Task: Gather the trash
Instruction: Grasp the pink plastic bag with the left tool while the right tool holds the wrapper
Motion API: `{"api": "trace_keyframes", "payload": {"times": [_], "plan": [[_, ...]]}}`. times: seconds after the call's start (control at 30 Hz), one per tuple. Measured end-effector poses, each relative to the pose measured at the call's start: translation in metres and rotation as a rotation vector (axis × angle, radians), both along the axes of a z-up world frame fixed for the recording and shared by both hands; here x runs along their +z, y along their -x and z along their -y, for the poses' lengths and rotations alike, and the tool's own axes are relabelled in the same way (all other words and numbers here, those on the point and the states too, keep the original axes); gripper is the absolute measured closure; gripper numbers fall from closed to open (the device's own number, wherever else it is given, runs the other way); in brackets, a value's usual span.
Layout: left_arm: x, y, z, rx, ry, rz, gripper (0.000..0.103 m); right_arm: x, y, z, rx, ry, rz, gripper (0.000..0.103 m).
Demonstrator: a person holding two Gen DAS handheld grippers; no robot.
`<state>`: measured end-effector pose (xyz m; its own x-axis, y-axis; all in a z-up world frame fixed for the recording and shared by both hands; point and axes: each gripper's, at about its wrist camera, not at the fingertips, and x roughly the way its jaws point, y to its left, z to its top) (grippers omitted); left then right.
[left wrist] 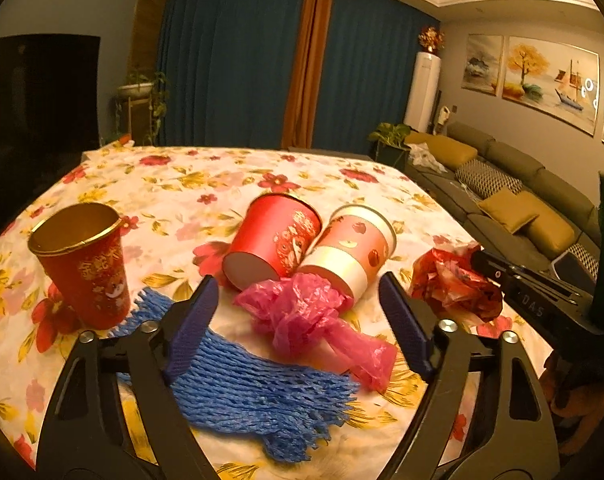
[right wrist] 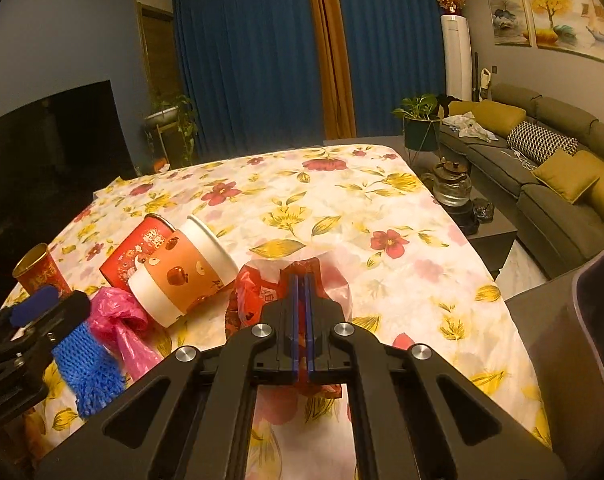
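The right claw [right wrist: 302, 284] has its blue pads pressed together on the crumpled red wrapper [right wrist: 257, 300], pinching a fold of it; the wrapper lies on the flowered cloth of the worktop [right wrist: 382, 200], near its right side. The left claw [left wrist: 297, 308] stands wide apart with nothing between its pads, poised over the pink plastic bag [left wrist: 302, 312] and the blue foam net [left wrist: 253, 392], which lie touching one another on the cloth. Just beyond the bag two paper cups lie on their sides, touching: a red cup [left wrist: 273, 236] and a cream-banded cup [left wrist: 354, 248]. Well to the left a gold-rimmed red cup [left wrist: 85, 264] stands upright, seemingly touching the net's edge, though the view is too warped to be sure. Beyond the worktop hang blue curtains [left wrist: 237, 60], with a sofa [left wrist: 514, 184] at the right
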<state>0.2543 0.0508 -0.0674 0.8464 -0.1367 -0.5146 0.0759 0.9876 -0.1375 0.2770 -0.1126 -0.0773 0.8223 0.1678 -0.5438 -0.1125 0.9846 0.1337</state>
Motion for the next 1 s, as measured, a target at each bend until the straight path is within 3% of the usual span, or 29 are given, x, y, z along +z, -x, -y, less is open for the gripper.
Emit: {"api": "trace_keyframes", "payload": {"times": [0.2, 0.43, 0.53, 0.67, 0.77, 1.0], "plan": [[-0.006, -0.008, -0.001, -0.02, 0.02, -0.054, 0.038, 0.005, 0.008, 0.002, 0.001, -0.011, 0.027, 0.1], [-0.015, -0.015, -0.001, -0.056, 0.045, -0.123, 0.073, 0.008, 0.013, 0.004, 0.004, -0.025, 0.044, 0.1], [-0.014, -0.014, 0.001, -0.071, 0.047, -0.121, 0.08, 0.009, 0.014, 0.003, 0.006, -0.023, 0.048, 0.1], [-0.011, -0.008, 0.002, -0.072, 0.043, -0.088, 0.098, 0.01, 0.016, 0.004, 0.006, -0.024, 0.056, 0.1], [-0.007, -0.001, 0.0, -0.053, 0.044, -0.058, 0.1, 0.012, 0.018, 0.005, 0.006, -0.027, 0.061, 0.1], [0.015, 0.022, -0.016, -0.034, 0.131, 0.063, 0.1, 0.023, 0.034, 0.008, 0.017, -0.033, 0.098, 0.1]]}}
